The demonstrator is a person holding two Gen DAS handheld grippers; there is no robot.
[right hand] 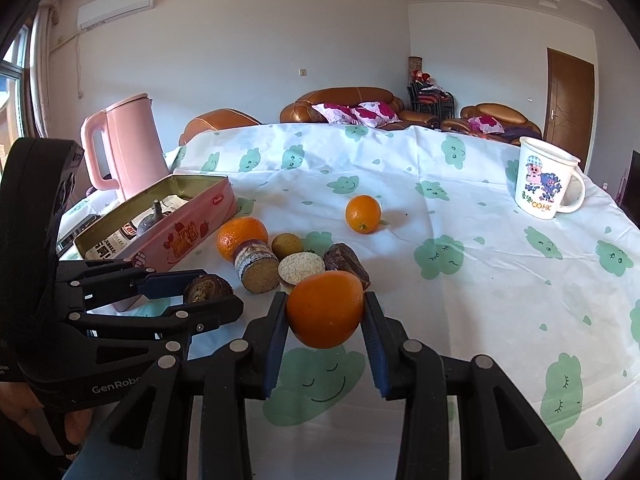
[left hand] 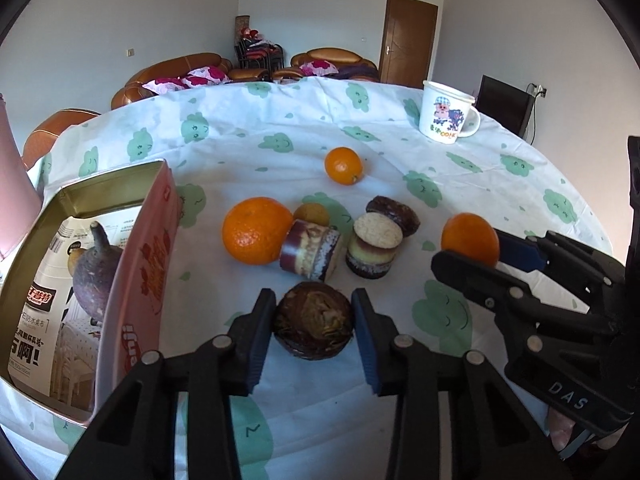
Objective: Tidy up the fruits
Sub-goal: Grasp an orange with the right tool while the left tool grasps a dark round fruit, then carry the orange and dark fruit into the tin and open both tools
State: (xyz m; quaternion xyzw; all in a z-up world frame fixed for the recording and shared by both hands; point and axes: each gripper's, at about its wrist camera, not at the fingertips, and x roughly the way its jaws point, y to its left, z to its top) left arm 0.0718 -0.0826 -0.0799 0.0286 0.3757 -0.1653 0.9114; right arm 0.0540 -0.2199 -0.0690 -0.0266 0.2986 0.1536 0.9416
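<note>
Fruit lies scattered over the bench [left hand: 280, 128], which is covered in a white cloth printed with green clouds. We see our left tool [left hand: 313, 322] clamped on a dark brown round fruit [left hand: 313, 325], both blue pads pressed against its sides, just beside the long wall of the pink tin [left hand: 150, 264]. That tin stands open at the left, and a purple fruit with a stem [left hand: 94, 276] sits inside it on printed paper.

Our right tool [right hand: 325, 310] grips an orange [right hand: 325, 309] between its fingers, near the front of the pile; whether it is raised off the cloth or resting on it we cannot tell.

Between the two tools sits the cluster: a big orange [left hand: 257, 235] touching a cut purple-skinned stick piece [left hand: 310, 255] lying on its side, a second cut piece [left hand: 374, 249] standing upright with its pale face up, a small yellowish round fruit [left hand: 312, 213] behind them, and a dark brown piece [left hand: 394, 209] just behind the upright one. A small orange [left hand: 344, 166] lies alone farther back, well apart from the cluster.

A white mug [left hand: 448, 114] with a cartoon print stands near the far right edge of the bench, and a pink kettle [right hand: 128, 144] stands behind the tin.
</note>
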